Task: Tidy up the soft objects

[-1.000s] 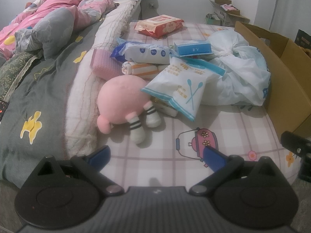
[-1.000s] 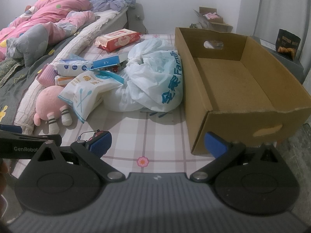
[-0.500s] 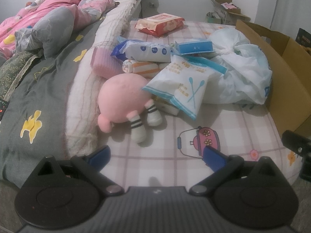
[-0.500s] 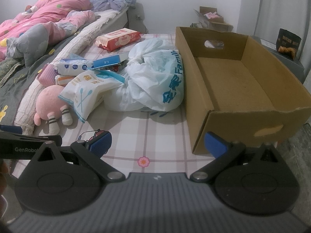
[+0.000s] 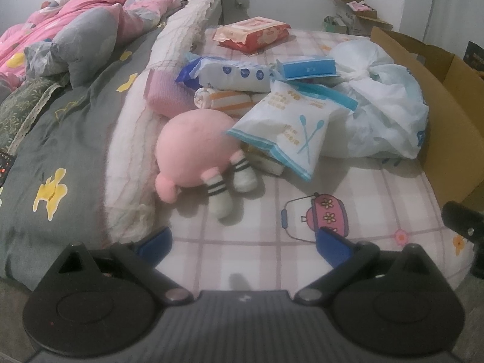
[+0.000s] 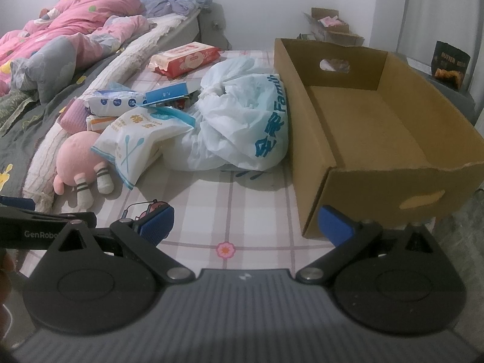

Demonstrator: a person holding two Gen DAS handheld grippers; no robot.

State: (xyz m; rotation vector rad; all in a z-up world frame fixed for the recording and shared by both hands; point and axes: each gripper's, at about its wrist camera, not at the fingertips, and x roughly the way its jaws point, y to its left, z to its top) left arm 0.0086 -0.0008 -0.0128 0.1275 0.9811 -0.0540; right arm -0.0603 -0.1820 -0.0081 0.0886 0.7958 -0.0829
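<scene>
Pink plush toy (image 5: 193,148) lies on the checked sheet (image 5: 266,220) by the white quilt edge (image 5: 133,151), cotton-swab pack (image 5: 290,130) overlapping it. Left gripper (image 5: 243,242) spread wide, empty, bare sheet ahead. Right view: right gripper (image 6: 246,222) spread, empty, near the cardboard box (image 6: 378,181) corner; white plastic bag (image 6: 245,121) touches the box wall, open sheet between.

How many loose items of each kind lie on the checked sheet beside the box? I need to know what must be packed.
Plush toys: 1, the pink plush.
Plastic bags: 1, the white bag.
Soft packets: 4: cotton swab pack, red wipes pack, blue-dotted pack, orange striped pack.
Small boxes: 1, the blue box.
Pink knitted things: 1.
Total: 8.
</scene>
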